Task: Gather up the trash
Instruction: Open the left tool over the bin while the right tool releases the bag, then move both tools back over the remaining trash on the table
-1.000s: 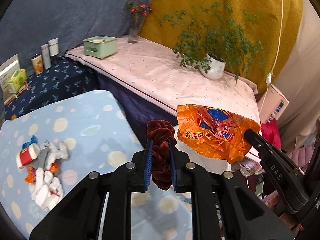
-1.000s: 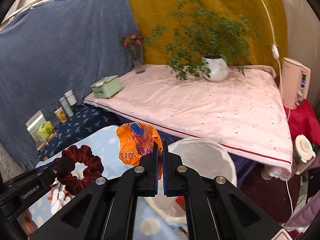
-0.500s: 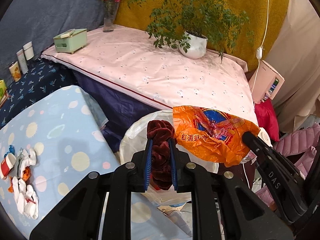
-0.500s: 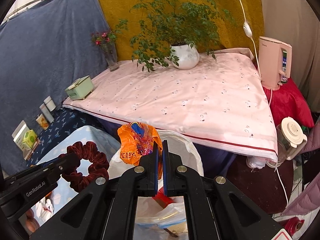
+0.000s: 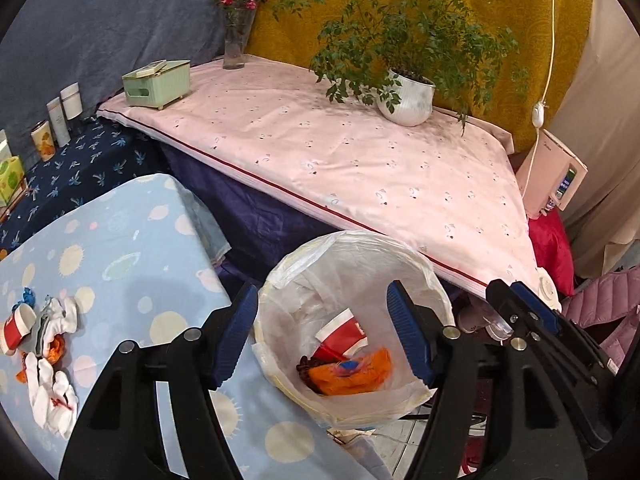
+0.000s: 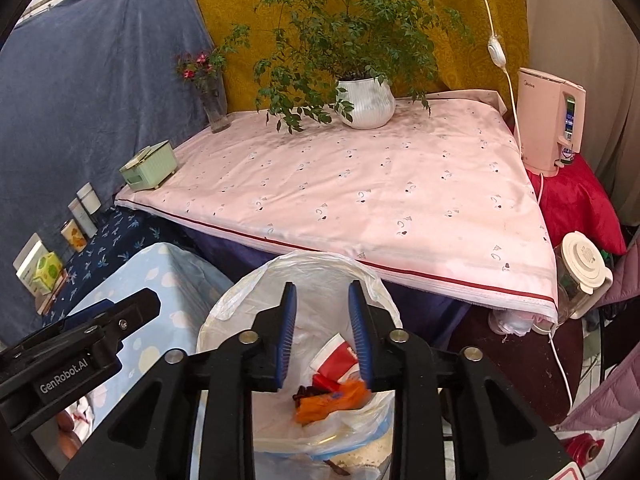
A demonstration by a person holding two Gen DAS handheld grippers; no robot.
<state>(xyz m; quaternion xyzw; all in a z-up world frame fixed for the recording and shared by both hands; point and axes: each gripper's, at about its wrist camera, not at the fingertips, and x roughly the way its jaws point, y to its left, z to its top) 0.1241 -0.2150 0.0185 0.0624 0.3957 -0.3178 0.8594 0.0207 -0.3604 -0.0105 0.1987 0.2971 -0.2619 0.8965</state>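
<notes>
**Two items dropped, a pile left on the table**

Both items carried a second ago — the dark red velvet scrunchie (image 5: 306,364) and the crumpled orange plastic wrapper (image 5: 352,372) — have been let go and now lie at the bottom of the white bag-lined waste bin (image 5: 280,280), beside a red-and-white paper cup (image 5: 344,334). The left gripper (image 5: 322,336) is seen with its blue-padded jaws spread wide and opening, nothing between them but the view down into the bin. The right gripper (image 6: 322,340) is likewise released, its jaws opening above the bin with nothing held.

Further out, the job is judged only partly done. On the light blue spotted tablecloth (image 5: 120,248) a heap of crumpled white tissues (image 5: 52,384) remains, with orange scraps and a second red-and-white paper cup (image 5: 16,326) tipped on its side just beside it — all still to be collected. The pink-covered table behind holds nothing that reads as trash.
</notes>
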